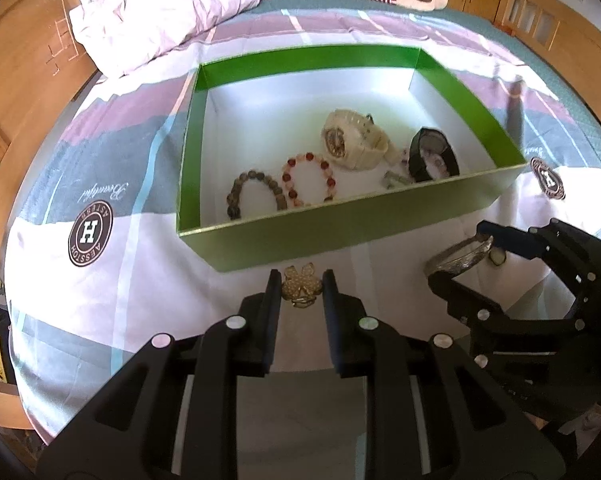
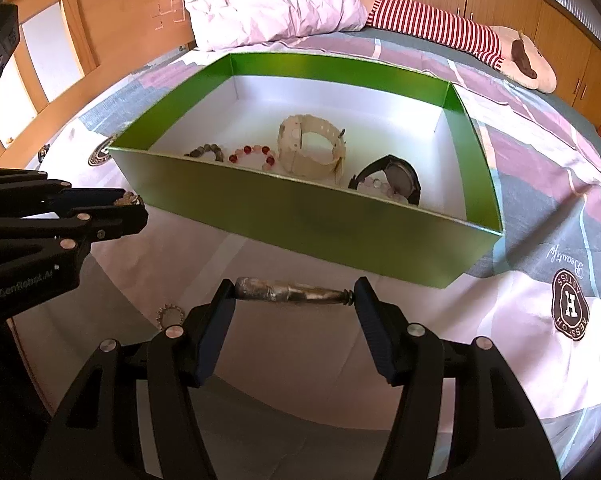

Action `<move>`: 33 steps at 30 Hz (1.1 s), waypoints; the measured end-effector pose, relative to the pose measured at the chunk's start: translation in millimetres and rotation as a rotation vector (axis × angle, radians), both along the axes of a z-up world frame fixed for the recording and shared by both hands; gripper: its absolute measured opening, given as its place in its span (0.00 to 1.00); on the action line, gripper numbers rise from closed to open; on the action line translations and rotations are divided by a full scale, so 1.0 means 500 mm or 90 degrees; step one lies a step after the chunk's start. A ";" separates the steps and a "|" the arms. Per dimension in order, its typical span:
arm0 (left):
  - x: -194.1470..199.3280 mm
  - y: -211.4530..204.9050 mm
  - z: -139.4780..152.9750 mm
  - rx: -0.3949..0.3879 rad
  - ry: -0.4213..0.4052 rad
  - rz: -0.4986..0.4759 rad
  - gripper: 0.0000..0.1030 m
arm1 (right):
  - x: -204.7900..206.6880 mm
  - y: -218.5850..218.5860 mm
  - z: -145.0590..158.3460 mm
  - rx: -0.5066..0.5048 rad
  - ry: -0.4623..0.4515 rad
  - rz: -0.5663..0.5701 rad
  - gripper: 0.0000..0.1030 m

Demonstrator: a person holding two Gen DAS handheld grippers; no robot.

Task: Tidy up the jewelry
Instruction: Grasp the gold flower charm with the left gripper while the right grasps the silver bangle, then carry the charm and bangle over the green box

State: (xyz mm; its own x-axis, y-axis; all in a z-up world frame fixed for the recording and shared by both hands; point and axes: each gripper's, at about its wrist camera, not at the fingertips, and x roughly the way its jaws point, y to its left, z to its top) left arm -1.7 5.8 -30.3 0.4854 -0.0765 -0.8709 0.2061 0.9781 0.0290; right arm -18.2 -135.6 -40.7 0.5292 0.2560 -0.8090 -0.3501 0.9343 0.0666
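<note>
Left wrist view shows left tongs clamping a gold flower brooch and right tongs gripping a silver bangle, both poised before the green box for depositing.

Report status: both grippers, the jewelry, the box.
Left hand-held gripper shut on gold brooch. Right hand-held gripper shut on silver bangle. Both short of green box; nothing in the way.
</note>
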 end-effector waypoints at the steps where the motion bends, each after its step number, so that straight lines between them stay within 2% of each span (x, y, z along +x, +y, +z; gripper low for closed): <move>1: 0.000 0.001 0.005 -0.004 -0.006 0.001 0.20 | -0.004 -0.002 0.003 0.003 -0.003 0.002 0.60; 6: 0.002 0.012 0.023 -0.016 -0.018 0.003 0.20 | -0.011 -0.005 0.028 0.033 -0.028 0.009 0.60; 15: 0.018 0.061 0.052 -0.072 -0.036 0.046 0.20 | -0.018 -0.019 0.075 0.101 -0.066 0.019 0.60; 33: 0.017 0.052 0.047 -0.070 -0.032 0.038 0.20 | -0.017 -0.024 0.077 0.101 -0.074 0.005 0.60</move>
State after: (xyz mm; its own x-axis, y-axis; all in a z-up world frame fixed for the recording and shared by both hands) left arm 6.7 32.0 -7.0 0.5354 -0.1394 -0.8330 0.1488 0.9864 -0.0695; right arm -26.8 -147.7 -2.0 0.6148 0.3795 -0.6914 -0.3709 0.9128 0.1713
